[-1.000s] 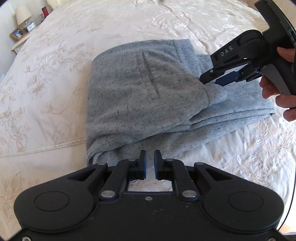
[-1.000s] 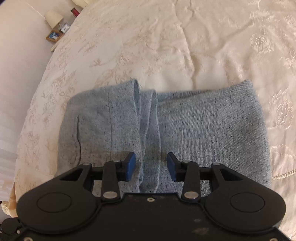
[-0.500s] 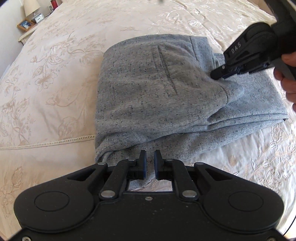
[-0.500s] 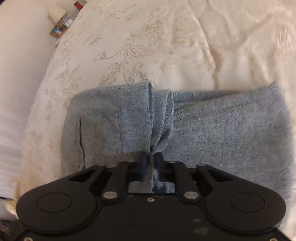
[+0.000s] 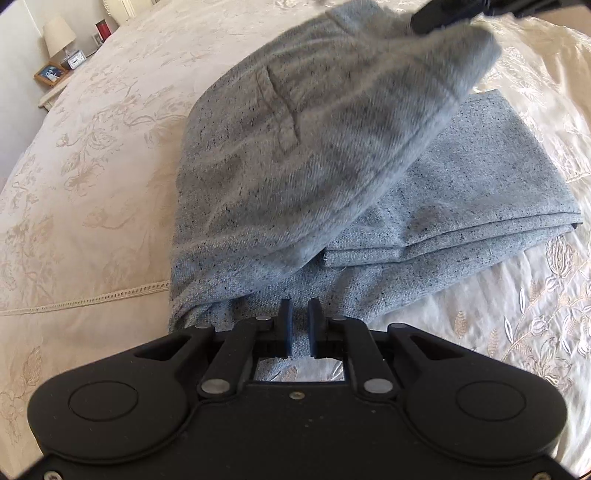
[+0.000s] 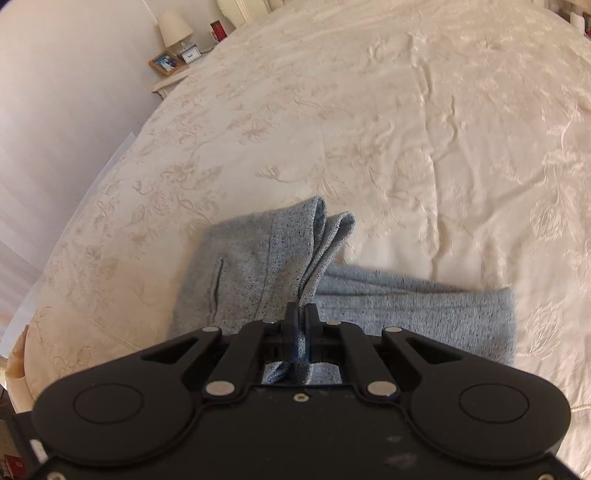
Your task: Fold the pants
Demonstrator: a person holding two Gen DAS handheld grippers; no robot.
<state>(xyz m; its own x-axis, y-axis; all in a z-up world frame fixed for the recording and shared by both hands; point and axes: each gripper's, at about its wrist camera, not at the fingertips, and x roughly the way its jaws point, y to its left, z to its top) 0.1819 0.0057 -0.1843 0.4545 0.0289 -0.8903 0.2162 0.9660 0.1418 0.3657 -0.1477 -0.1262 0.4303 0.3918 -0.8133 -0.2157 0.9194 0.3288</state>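
Grey speckled pants point(image 5: 480, 177) lie folded on a cream embroidered bedspread point(image 5: 92, 155). My left gripper point(image 5: 300, 325) is low at their near edge, its jaws almost together with a bit of the fabric between the pads. My right gripper point(image 6: 301, 317) is shut on a pinched fold of the pants point(image 6: 258, 266) and holds it up off the bed. In the left wrist view that raised flap point(image 5: 332, 129), with its pocket seam, hangs blurred over the lower layers. The dark tip of the right gripper point(image 5: 436, 16) shows at its top edge.
A bedside table at the far left carries a lamp point(image 6: 175, 24), a small clock point(image 6: 190, 55) and a framed photo point(image 6: 166, 62). The bed's left edge point(image 6: 110, 166) drops off beside a pale wall. Bedspread stretches wide beyond the pants.
The right gripper's jaws closed on a fold of the pants and rose, pulling the top layer up off the lower ones. The left gripper stayed at the near edge.
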